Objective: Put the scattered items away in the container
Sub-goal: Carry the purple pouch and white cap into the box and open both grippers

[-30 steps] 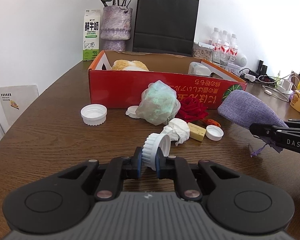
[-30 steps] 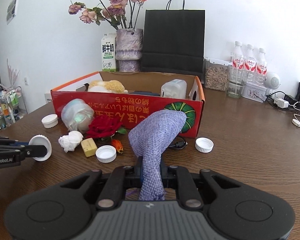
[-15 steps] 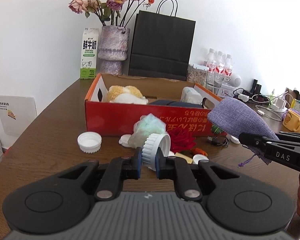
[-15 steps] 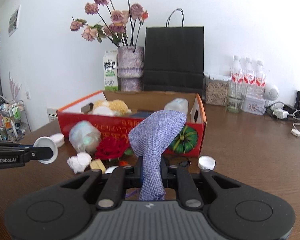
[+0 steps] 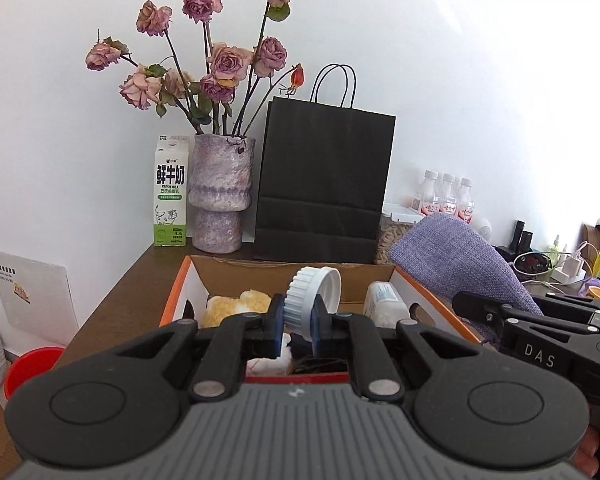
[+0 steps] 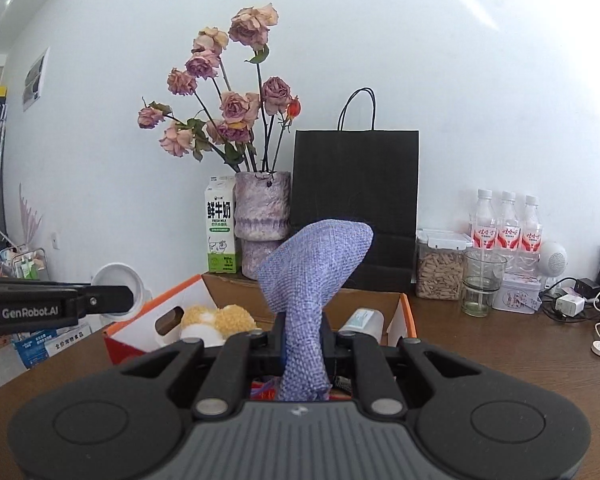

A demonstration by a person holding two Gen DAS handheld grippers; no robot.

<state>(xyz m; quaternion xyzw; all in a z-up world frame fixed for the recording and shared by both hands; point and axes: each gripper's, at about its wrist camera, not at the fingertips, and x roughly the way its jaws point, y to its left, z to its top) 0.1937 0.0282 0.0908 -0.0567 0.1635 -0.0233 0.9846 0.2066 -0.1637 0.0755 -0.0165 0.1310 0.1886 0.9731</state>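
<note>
My left gripper point(image 5: 296, 322) is shut on a white ribbed bottle cap point(image 5: 312, 294) and holds it above the open red cardboard box point(image 5: 180, 280). My right gripper point(image 6: 302, 346) is shut on a purple woven pouch point(image 6: 316, 264) and holds it over the same box point(image 6: 404, 312). The pouch also shows at the right of the left wrist view point(image 5: 452, 256), and the cap at the left of the right wrist view point(image 6: 116, 280). Inside the box lie a yellow plush toy point(image 5: 240, 304) and a white plastic bottle point(image 5: 384, 304). The table items in front of the box are hidden.
Behind the box stand a milk carton point(image 5: 171, 192), a vase of dried roses point(image 5: 222, 192) and a black paper bag point(image 5: 324, 180). Water bottles point(image 6: 508, 220), a jar, a glass point(image 6: 482, 280) and cables are on the right. A red bucket point(image 5: 28, 368) sits below left.
Both grippers have risen and moved forward over the box with the cap and the pouch. The scattered items on the table have dropped out of view.
</note>
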